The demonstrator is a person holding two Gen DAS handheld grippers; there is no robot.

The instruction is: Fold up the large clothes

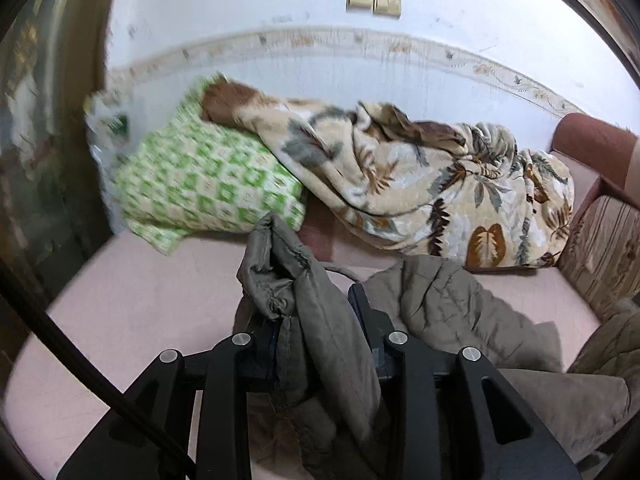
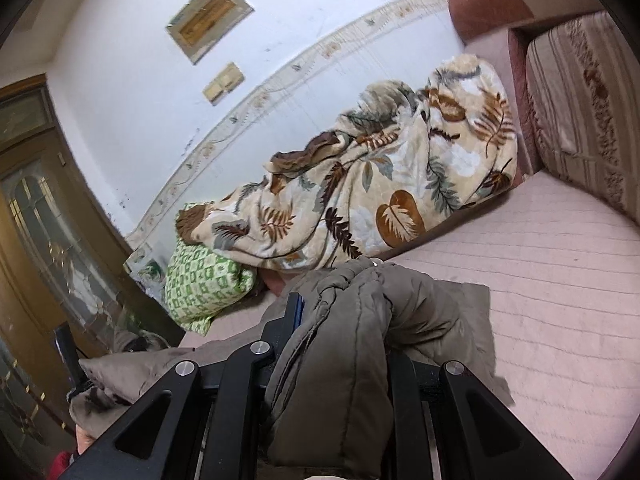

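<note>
A padded olive-grey jacket (image 1: 440, 308) lies partly on the pink bed cover (image 1: 140, 300) and is lifted at two places. In the left wrist view my left gripper (image 1: 312, 304) is shut on a bunched, stitched edge of the jacket, which stands up between the fingers and hides the left one. In the right wrist view my right gripper (image 2: 340, 312) is shut on a thick fold of the same jacket (image 2: 344, 380). The fold drapes over its right finger, and the rest trails left and down onto the bed cover (image 2: 560, 280).
A rumpled leaf-patterned blanket (image 1: 440, 184) (image 2: 380, 184) lies along the wall, overlapping a green-and-white pillow (image 1: 200, 184) (image 2: 200, 284). A striped cushion (image 2: 580, 100) and a reddish bed end stand at the right. A wooden door (image 2: 40, 220) is at the left.
</note>
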